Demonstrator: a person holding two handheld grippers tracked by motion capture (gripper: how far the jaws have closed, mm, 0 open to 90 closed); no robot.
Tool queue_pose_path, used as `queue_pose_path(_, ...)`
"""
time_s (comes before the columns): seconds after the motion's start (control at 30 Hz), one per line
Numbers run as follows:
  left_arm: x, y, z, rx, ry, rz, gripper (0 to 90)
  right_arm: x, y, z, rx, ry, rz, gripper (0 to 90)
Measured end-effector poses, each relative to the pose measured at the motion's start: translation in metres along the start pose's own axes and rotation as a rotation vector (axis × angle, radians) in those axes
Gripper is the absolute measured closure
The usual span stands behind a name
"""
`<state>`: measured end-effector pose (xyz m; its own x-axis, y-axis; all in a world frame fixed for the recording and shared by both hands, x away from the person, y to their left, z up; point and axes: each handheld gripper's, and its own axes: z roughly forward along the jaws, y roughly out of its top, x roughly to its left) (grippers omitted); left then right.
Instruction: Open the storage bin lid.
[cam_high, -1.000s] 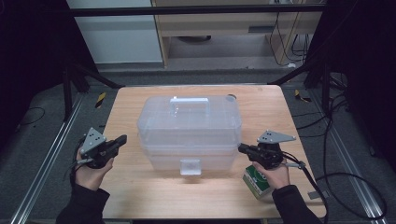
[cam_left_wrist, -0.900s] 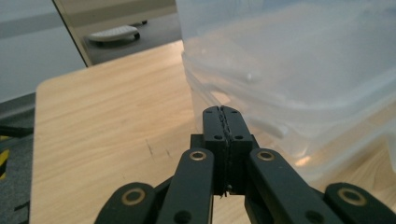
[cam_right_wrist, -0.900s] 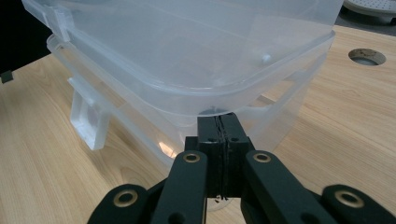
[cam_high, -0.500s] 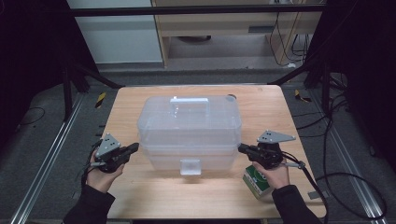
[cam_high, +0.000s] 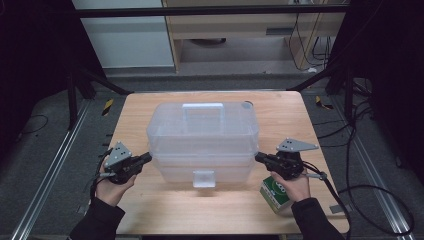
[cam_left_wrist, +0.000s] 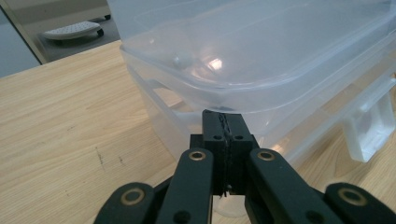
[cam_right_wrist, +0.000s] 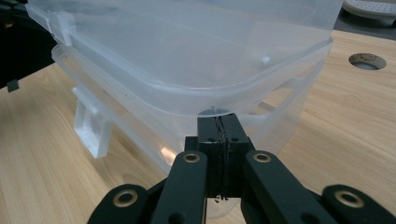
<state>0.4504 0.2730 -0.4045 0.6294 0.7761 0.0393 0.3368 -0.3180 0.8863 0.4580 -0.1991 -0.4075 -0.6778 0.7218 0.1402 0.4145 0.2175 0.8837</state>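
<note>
Clear plastic box (cam_high: 202, 145) sits in the middle of the wooden tabletop (cam_high: 165, 205), and we have our left gripper (cam_high: 146, 158) and right gripper (cam_high: 260, 158), jaws pressed tight together and holding nothing, poking under its lid edge at each side, so it could slip off if we lift unevenly.

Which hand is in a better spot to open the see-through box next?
Neither, really. The left gripper and right gripper, both shut, sit tucked under the lid rim of the clear box at opposite ends. The front latch lies midway between them.
</note>
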Motion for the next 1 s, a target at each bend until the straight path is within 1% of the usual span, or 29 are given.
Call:
queue_pose_path(0.13,0.0,0.003,-0.001,-0.019,0.005,-0.002,89.4,0.0,0.003,-0.001,-0.007,-0.007,-0.01,89.3)
queue_pose_path(0.33,0.001,0.009,-0.001,-0.041,0.014,-0.007,88.9,0.0,0.01,-0.002,-0.031,-0.013,-0.008,89.3)
queue_pose_path(0.43,0.0,0.012,0.0,-0.055,0.024,-0.012,88.7,0.0,0.013,-0.003,-0.038,-0.015,-0.01,89.3)
queue_pose_path(0.47,0.0,0.012,-0.001,-0.052,0.026,-0.019,88.7,0.0,0.014,-0.003,-0.04,-0.015,-0.011,89.3)
queue_pose_path(0.57,0.0,0.014,0.0,-0.071,0.033,-0.011,88.6,-0.002,0.016,-0.004,-0.055,-0.01,-0.003,89.7)
queue_pose_path(0.63,0.0,0.015,0.001,-0.076,0.034,-0.015,88.4,-0.003,0.017,-0.005,-0.062,-0.011,-0.003,89.6)
queue_pose_path(0.7,0.0,0.015,0.002,-0.075,0.035,-0.01,87.9,-0.003,0.018,-0.005,-0.063,-0.012,-0.005,89.7)
queue_pose_path(0.83,0.001,0.013,0.001,-0.073,0.051,-0.007,83.7,-0.003,0.018,-0.005,-0.058,-0.016,-0.009,89.7)
queue_pose_path(0.87,0.001,0.011,0.001,-0.076,0.062,-0.007,82.4,-0.003,0.018,-0.005,-0.058,-0.017,-0.009,89.7)
queue_pose_path(0.93,0.004,0.01,0.001,-0.077,0.084,-0.005,77.4,-0.003,0.018,-0.005,-0.058,-0.016,-0.01,89.7)
queue_pose_path(0.97,0.004,0.009,0.001,-0.078,0.085,-0.01,75.1,-0.003,0.019,-0.005,-0.057,-0.015,-0.009,89.7)
queue_pose_path(1.0,0.005,0.009,0.002,-0.082,0.094,-0.009,70.8,-0.002,0.019,-0.005,-0.055,-0.016,-0.008,89.7)
